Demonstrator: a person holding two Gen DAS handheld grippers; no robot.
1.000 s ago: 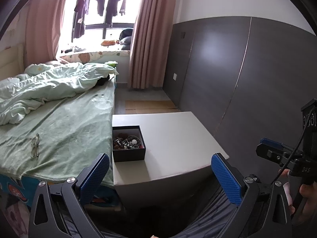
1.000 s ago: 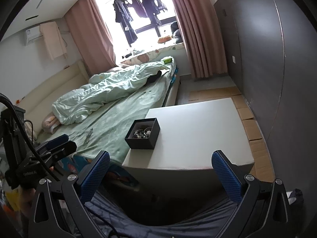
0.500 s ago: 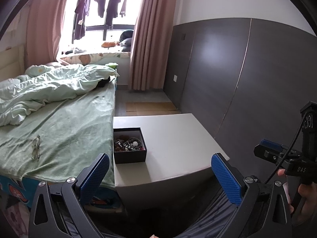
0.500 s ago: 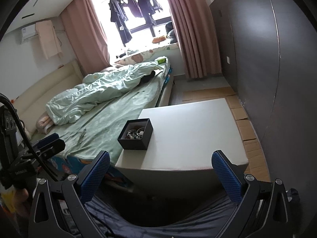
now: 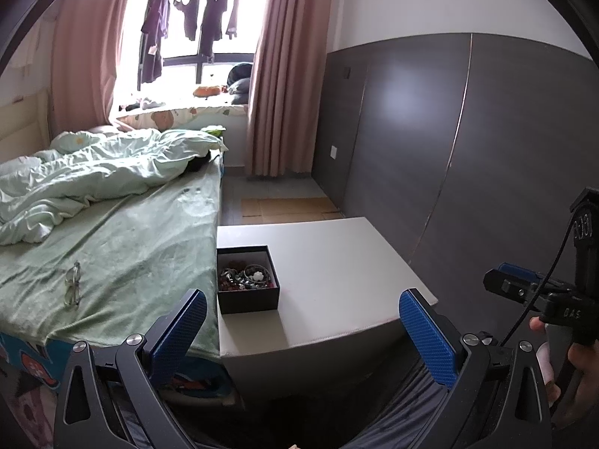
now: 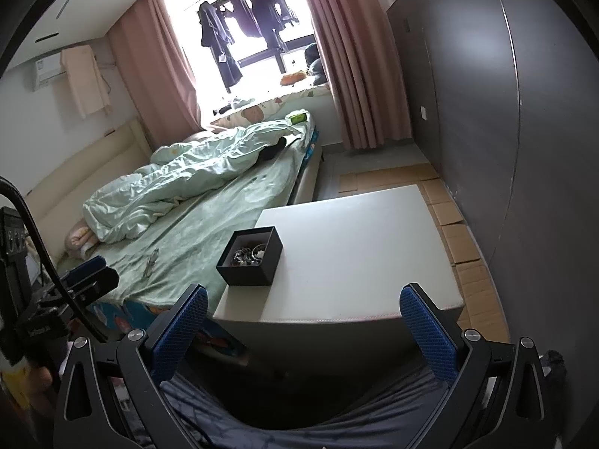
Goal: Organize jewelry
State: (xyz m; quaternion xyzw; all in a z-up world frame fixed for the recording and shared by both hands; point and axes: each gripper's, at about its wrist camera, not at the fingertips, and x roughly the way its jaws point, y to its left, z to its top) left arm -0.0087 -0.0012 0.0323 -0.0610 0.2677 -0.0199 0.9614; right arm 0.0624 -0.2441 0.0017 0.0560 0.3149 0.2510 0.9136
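The left gripper (image 5: 303,331) has its blue-padded fingers (image 5: 426,336) spread wide with nothing between them. The right gripper (image 6: 303,331) is likewise spread wide and holds nothing. Both are held off the near edge of the white table (image 5: 337,262), clear of its surface.

The black jewelry box (image 5: 248,278) stands open on the table at the corner nearest the bed (image 5: 123,235), its left wall along the table edge that meets the bed. The jewelry (image 5: 243,275) lies heaped inside the box: beaded strands, rings and one white flower-shaped piece; finer detail cannot be resolved. The rest of the table top carries no other item.

A pair of eyeglasses (image 5: 73,284) lies on the green bedsheet, left of the table and well apart from the box.
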